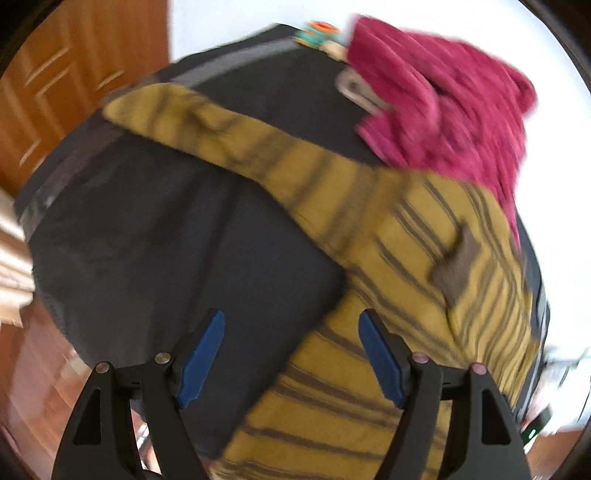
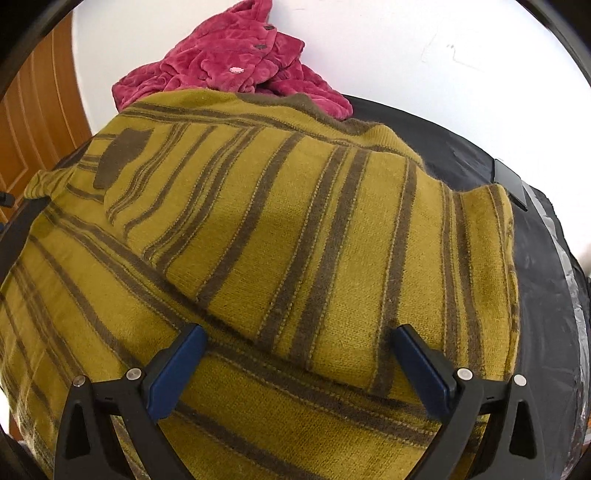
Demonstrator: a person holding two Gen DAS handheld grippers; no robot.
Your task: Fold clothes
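Observation:
A mustard sweater with brown stripes (image 2: 280, 229) lies spread on the black-covered table (image 2: 461, 147), its right side folded over onto the body. In the blurred left wrist view the sweater (image 1: 424, 251) stretches one sleeve (image 1: 177, 114) toward the far left. My right gripper (image 2: 299, 328) hovers over the sweater's near part, jaws wide open, nothing pinched. My left gripper (image 1: 291, 317) is open above the bare table cover (image 1: 166, 240) beside the sweater's left edge, with no cloth between its pads.
A crumpled magenta fleece garment (image 2: 229, 62) sits at the table's far side against the white wall. A dark flat device (image 2: 511, 184) lies at the right edge. Small colourful items (image 1: 317, 31) and a silvery object (image 1: 354, 88) lie near the fleece. A wooden door (image 1: 66, 74) stands left.

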